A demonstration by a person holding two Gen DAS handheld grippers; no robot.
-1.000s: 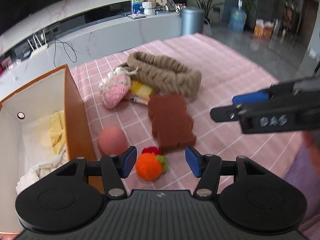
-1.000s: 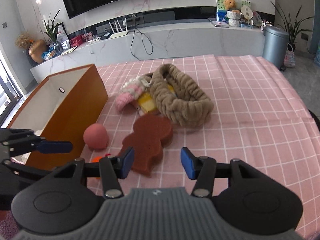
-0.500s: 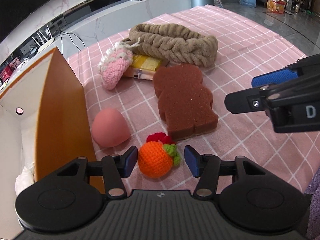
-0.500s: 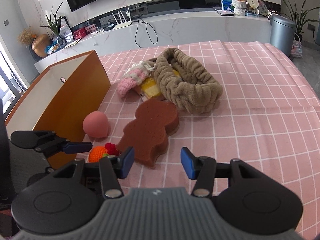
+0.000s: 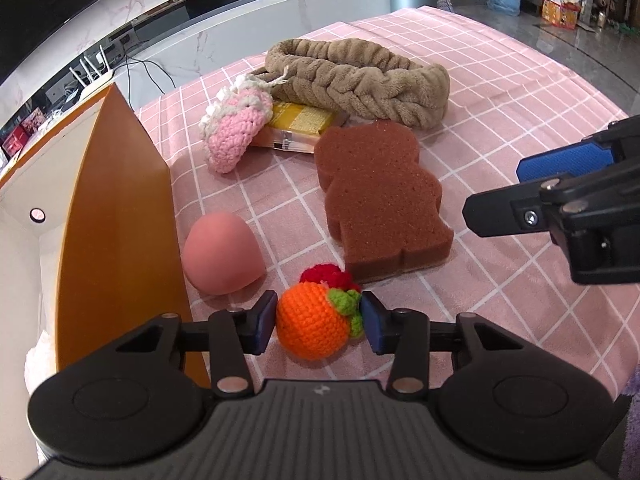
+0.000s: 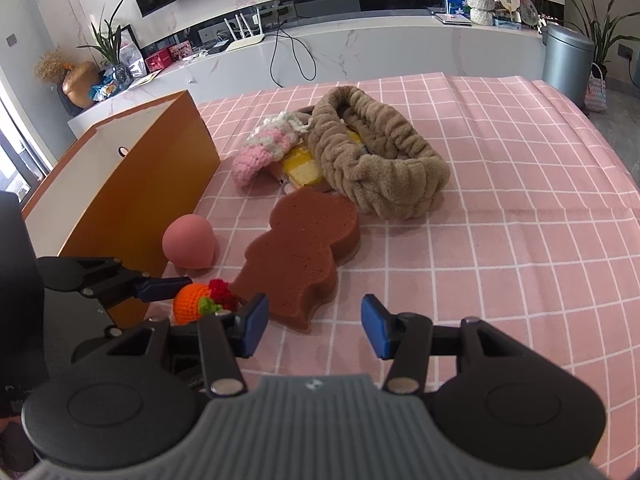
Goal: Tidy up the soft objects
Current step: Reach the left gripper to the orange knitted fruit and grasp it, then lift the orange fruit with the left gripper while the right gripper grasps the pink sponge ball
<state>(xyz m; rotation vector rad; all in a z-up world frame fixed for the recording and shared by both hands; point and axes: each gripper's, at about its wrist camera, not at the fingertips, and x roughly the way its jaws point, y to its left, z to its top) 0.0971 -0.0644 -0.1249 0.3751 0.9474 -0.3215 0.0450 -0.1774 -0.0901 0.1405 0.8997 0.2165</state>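
Note:
A crocheted orange fruit (image 5: 312, 328) with green leaves and a red tuft lies on the pink checked cloth (image 5: 500, 80), next to the orange box (image 5: 116, 220). My left gripper (image 5: 319, 318) straddles it and its jaws are closing; both blue pads touch the fruit's sides. The right wrist view shows the same fruit (image 6: 192, 308) beside a left finger (image 6: 160, 286). My right gripper (image 6: 310, 328) hovers open over bare cloth, just right of the brown bear-shaped sponge (image 6: 304, 248), with nothing between its fingers.
A pink egg-shaped sponge (image 5: 222, 252) sits against the box wall. Behind the brown sponge (image 5: 380, 200) lie a pink crocheted piece (image 5: 236, 136), a yellow packed sponge (image 5: 300, 124) and a tan braided headband (image 5: 360, 80). Pale cloth lies inside the box.
My left gripper came down and forward over the crocheted fruit, and its jaws narrowed until the pads reached the fruit's sides. The right gripper stayed about where it was, still open.

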